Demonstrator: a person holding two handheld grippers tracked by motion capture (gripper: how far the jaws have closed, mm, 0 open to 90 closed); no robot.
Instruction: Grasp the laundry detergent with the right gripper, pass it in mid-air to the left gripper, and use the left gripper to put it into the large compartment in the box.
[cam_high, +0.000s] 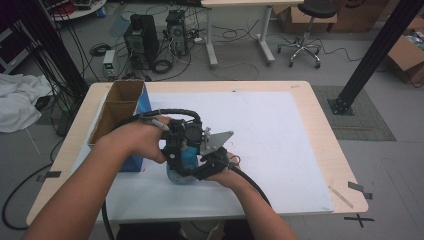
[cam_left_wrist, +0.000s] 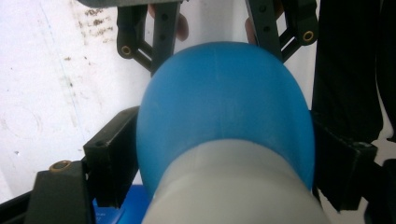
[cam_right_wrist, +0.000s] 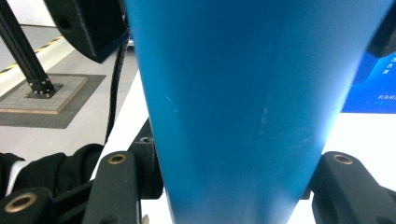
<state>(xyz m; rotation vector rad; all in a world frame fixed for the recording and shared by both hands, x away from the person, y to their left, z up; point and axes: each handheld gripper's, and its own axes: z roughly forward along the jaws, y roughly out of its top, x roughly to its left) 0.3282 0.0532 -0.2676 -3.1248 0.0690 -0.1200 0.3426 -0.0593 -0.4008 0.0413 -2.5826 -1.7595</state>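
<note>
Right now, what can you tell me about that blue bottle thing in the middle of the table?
The blue bottle looks like smooth, slightly see-through plastic, with a rounded shoulder narrowing to a whitish neck or cap. It sits near the table's front edge, beside a cardboard box. The right tool is clamped on its body. The left tool has its jaws at either side of the rounded top; whether they press I cannot tell.

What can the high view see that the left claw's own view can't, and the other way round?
High view: the whole table, a cardboard box, the person's forearms and a stool on the floor behind. Left claw view: up close, the blue bottle with its pale near end, and the left claw with its jaws against the bottle's sides. Shared: the bottle, the white table cover and the right claw gripping the bottle's far end.
</note>
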